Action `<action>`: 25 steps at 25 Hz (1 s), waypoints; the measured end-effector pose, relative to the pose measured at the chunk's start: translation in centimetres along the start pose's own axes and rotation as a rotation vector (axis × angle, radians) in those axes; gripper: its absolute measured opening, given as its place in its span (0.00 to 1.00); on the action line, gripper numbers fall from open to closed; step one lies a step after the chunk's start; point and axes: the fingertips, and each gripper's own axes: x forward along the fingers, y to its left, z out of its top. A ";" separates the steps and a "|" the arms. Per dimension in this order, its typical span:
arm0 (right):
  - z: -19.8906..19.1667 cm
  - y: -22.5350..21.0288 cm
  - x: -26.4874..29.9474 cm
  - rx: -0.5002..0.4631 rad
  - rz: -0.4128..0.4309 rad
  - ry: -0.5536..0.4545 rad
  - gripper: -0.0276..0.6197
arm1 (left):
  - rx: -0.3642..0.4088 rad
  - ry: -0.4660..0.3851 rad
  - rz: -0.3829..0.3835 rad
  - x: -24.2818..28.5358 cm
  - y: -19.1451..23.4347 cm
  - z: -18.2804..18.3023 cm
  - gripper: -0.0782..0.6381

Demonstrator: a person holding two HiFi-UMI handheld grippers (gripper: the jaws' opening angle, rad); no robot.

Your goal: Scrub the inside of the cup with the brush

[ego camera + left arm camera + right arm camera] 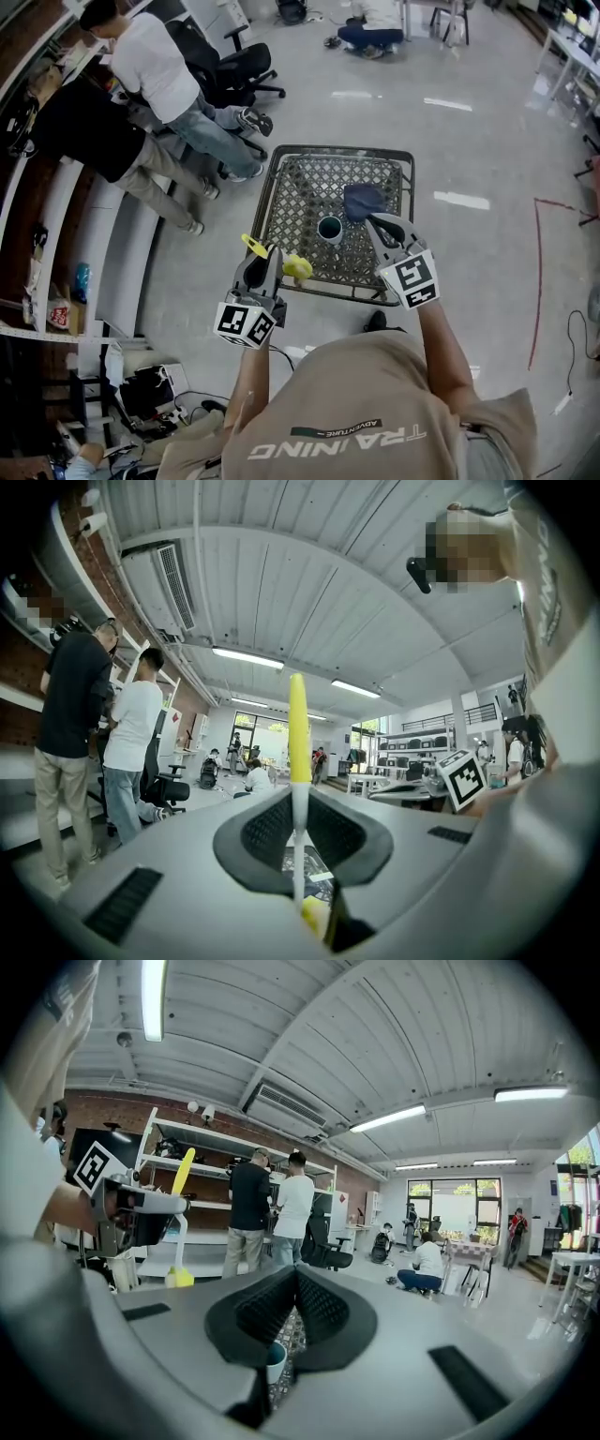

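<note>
A beige shirt (pixel 375 412) with printed lettering fills the bottom of the head view, both forearms reaching out from it. The left gripper (pixel 267 258) is clenched on a yellow-and-white brush (pixel 298 268). In its own view the white stem runs up between the pressed jaws, the yellow handle above and the yellow head below. The right gripper (pixel 380 225) is clamped shut with nothing between its jaws, and its tip sits over the near edge of a dark blue cloth (pixel 363 200).

Both hover at the near side of a small metal mesh table (pixel 309 183) with a dark frame. The cup (pixel 330 229) stands upright on the mesh right of centre, just beside the cloth, its inside teal.

The floor (pixel 469 141) is glossy grey, with a red line (pixel 537 272) marked at the right. To the left, two people (pixel 150 66) stand at white shelving by a black office chair (pixel 230 70); another person (pixel 370 28) crouches farther off. The ribbed white ceiling (pixel 375 1035) carries strip lights above a brick wall.
</note>
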 end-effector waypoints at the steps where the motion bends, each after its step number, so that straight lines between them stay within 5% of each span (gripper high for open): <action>1: -0.3 -0.6 0.2 0.001 0.007 0.001 0.07 | 0.004 -0.001 0.007 0.6 -0.1 0.0 0.17; 12: -2.2 -2.4 1.8 0.061 0.073 0.017 0.07 | 0.009 0.013 0.028 3.5 -1.3 -0.4 0.17; 25: -1.5 -1.6 7.1 0.027 0.021 0.071 0.07 | -0.028 0.034 -0.069 6.8 5.3 -1.8 0.17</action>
